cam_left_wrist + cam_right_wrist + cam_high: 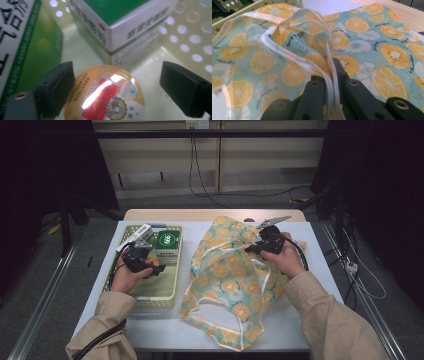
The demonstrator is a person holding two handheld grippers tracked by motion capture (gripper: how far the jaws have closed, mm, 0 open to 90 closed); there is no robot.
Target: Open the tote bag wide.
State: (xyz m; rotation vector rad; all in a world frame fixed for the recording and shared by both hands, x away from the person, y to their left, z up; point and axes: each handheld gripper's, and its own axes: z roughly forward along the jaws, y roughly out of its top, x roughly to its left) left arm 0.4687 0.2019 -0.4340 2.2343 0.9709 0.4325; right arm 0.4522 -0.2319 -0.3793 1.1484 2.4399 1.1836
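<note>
My left gripper reaches down into a pale yellow-green basket. In the left gripper view its jaws stand open on either side of a round tin with an orange lid and a red label; the right jaw is clearly off it. A green and white box stands just beyond the tin. My right gripper is shut on the white-trimmed edge of a light green cloth bag printed with orange slices.
A second green box stands close on the left in the left gripper view, and the basket's perforated wall is on the right. The bag lies spread over a white table. Cables hang behind the table's far edge.
</note>
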